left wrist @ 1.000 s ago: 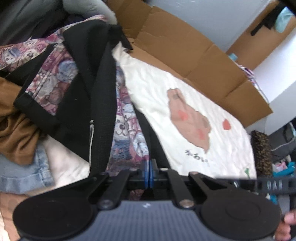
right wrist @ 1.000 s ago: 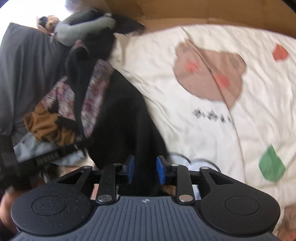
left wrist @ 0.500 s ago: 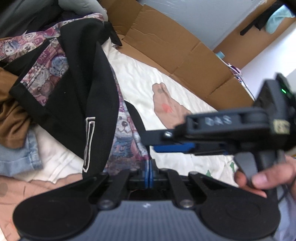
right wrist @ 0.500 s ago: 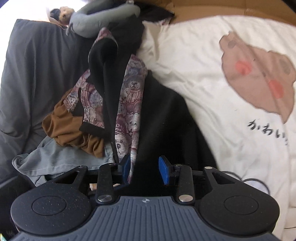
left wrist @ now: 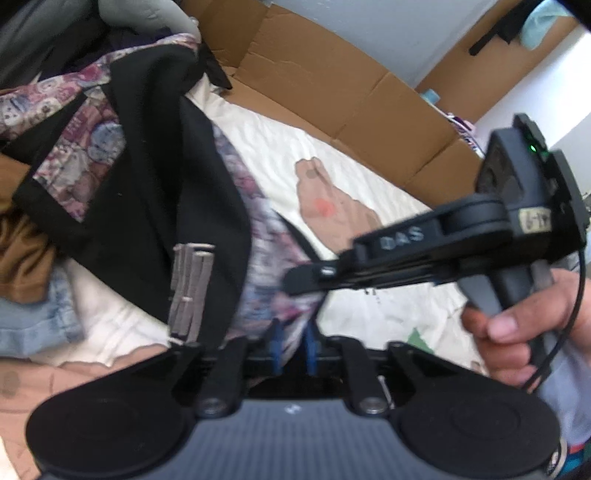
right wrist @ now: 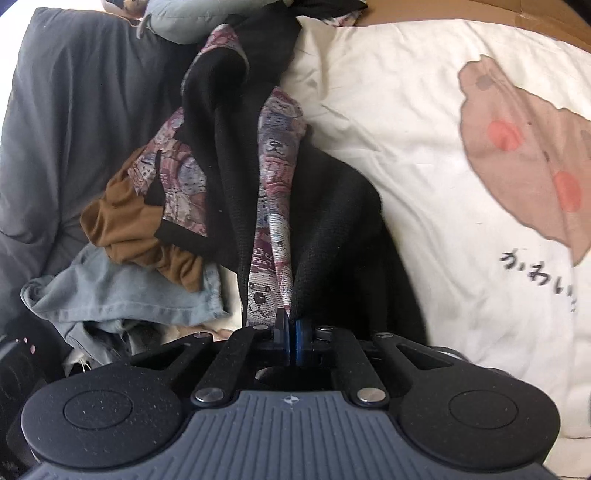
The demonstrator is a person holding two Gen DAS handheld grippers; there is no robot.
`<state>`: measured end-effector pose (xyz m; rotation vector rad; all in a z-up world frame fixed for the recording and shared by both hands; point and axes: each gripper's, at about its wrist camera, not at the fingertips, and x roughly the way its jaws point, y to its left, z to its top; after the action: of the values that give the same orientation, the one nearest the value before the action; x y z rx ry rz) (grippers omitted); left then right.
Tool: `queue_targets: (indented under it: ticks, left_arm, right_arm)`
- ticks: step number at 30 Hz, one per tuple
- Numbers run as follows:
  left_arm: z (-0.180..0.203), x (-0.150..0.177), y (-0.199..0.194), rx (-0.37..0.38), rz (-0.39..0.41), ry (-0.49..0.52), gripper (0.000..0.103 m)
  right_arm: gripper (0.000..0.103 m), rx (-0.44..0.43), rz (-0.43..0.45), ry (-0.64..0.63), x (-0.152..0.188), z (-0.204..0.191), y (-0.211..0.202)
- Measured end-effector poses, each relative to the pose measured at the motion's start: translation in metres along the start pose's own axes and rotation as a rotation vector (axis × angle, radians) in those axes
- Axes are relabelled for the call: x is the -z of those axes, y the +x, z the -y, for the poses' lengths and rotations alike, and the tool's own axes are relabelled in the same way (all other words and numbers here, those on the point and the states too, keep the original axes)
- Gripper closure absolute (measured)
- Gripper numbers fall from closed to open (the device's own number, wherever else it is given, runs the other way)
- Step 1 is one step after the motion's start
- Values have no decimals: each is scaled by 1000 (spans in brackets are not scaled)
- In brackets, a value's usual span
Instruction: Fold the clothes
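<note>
A black jacket with a bear-patterned purple lining [left wrist: 155, 192] lies stretched across the white bear-print bedspread [left wrist: 332, 173]. It also shows in the right wrist view [right wrist: 229, 173]. My right gripper [right wrist: 290, 332] is shut on the jacket's patterned edge. In the left wrist view the right gripper [left wrist: 295, 280] reaches in from the right, clamped on the fabric. My left gripper [left wrist: 293, 345] is open, its blue pads apart with the jacket's fabric hanging between them.
A brown garment [right wrist: 125, 229] and pale blue jeans [right wrist: 110, 295] lie heaped left of the jacket. A grey duvet [right wrist: 66, 110] covers the left. Cardboard sheets [left wrist: 332, 85] line the bed's far side. A grey plush toy [right wrist: 177, 14] lies at the top.
My right gripper has closed on the jacket's patterned edge. My left gripper has opened; it was shut on the fabric before. The jacket is pulled tauter toward me.
</note>
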<state>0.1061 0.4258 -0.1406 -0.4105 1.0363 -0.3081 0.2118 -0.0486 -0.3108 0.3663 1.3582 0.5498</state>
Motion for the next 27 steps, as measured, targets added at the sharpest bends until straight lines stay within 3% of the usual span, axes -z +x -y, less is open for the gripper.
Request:
queue_targets:
  ticks: [2, 6, 13, 27]
  left_arm:
    - [2, 2, -2, -17, 6, -11, 81]
    - [-14, 5, -23, -61, 22, -17, 62]
    - [-32, -21, 14, -213, 53, -19, 38]
    - [-74, -82, 54, -467, 76, 62, 32]
  right_arm:
    - [103, 28, -12, -25, -3, 6, -6]
    - [103, 59, -46, -81, -7, 20, -20]
    - [103, 97, -56, -118, -8, 52, -52]
    - [103, 80, 182, 43, 34, 136, -103]
